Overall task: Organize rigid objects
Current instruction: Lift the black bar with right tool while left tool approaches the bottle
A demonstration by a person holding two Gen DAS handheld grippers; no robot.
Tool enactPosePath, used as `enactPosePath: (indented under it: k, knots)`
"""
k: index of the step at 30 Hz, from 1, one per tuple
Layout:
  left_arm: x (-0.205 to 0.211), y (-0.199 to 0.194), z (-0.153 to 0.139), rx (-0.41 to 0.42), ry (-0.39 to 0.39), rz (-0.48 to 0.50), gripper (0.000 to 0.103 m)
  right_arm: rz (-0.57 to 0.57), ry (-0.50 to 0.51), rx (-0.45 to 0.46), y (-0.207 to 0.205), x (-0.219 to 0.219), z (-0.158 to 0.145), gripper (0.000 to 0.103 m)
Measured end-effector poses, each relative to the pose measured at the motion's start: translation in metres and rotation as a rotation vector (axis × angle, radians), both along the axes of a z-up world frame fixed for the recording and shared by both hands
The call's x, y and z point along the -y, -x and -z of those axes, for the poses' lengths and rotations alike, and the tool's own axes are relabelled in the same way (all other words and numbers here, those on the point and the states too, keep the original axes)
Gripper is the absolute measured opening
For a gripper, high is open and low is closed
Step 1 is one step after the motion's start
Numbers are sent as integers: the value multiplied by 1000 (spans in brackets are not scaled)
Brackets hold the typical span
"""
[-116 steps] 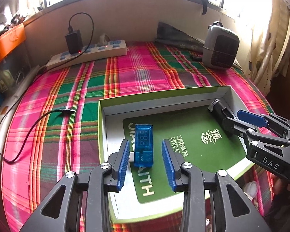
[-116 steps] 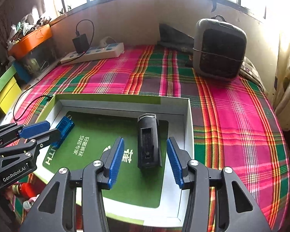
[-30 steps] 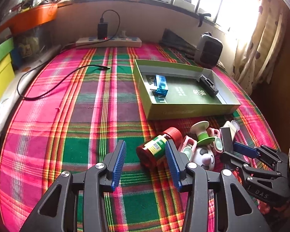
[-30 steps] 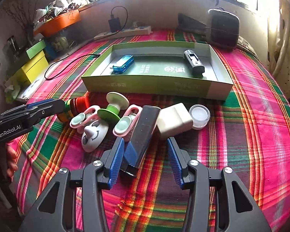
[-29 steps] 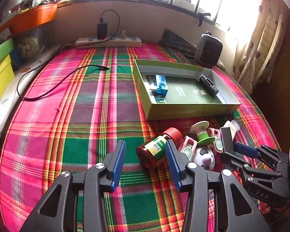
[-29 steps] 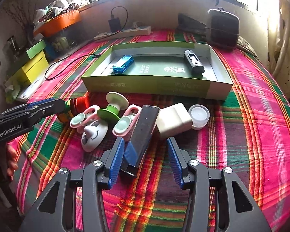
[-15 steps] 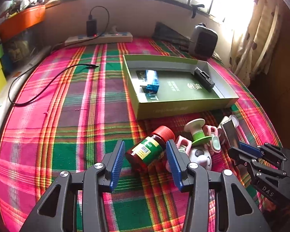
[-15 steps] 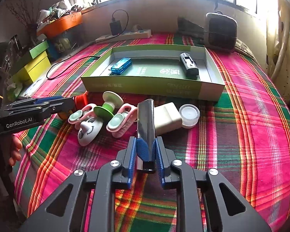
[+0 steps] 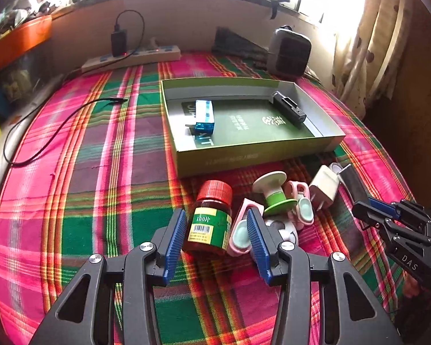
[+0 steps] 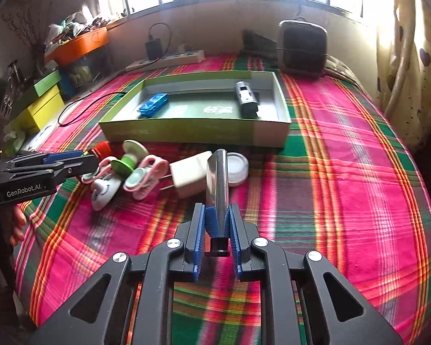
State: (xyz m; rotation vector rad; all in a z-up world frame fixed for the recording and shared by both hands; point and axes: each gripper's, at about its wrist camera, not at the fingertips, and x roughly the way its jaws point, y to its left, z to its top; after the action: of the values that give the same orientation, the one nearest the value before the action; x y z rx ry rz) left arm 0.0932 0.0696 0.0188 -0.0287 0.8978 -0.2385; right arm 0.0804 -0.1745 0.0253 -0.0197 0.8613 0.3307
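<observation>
**Right gripper clamps bar; left gripper straddles bottle**

In the left wrist view, the left gripper (image 9: pixel 215 235) sits low centre, fingers spread wide around one bottle (image 9: pixel 211 224) with a red cap and a green-yellow label reading "100" above a barcode; the pads do not press it. Just right of it lie two pink clips (image 9: pixel 241 230), one green spool (image 9: pixel 274 191), one white plug (image 9: pixel 324 187) and, at the right edge, the right gripper (image 9: pixel 367 210), marked "DAS". Above, one green box (image 9: pixel 244 158) holds two things: a blue tester (image 9: pixel 205 116) on its left and a black device (image 9: pixel 290 110) on its right.

In the right wrist view, the left gripper's arm at far left reads "GenRobot.AI". Low centre, the right gripper (image 10: pixel 217 224) has just been closing and now pinches one dark bar (image 10: pixel 217 178) by its near end. One white lid (image 10: pixel 237 166) lies just right of the bar.
</observation>
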Motion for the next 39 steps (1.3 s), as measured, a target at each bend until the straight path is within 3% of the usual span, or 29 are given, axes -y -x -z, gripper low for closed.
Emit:
enactPosePath:
  k: [3, 13, 29, 39]
  knots:
    - [1, -2, -1, 0, -4, -4, 44, 12, -5, -3, -1, 7, 1, 11]
    - [-10, -4, 0, -2, 12, -48, 44, 23, -8, -1, -2, 18, 1, 11]
    - [-6, -12, 11, -24, -45, -68, 44, 53, 6, -4, -9, 31, 2, 11]
    - [1, -4, 14, -35, -20, -78, 44, 48, 19, -3, -10, 32, 3, 11]
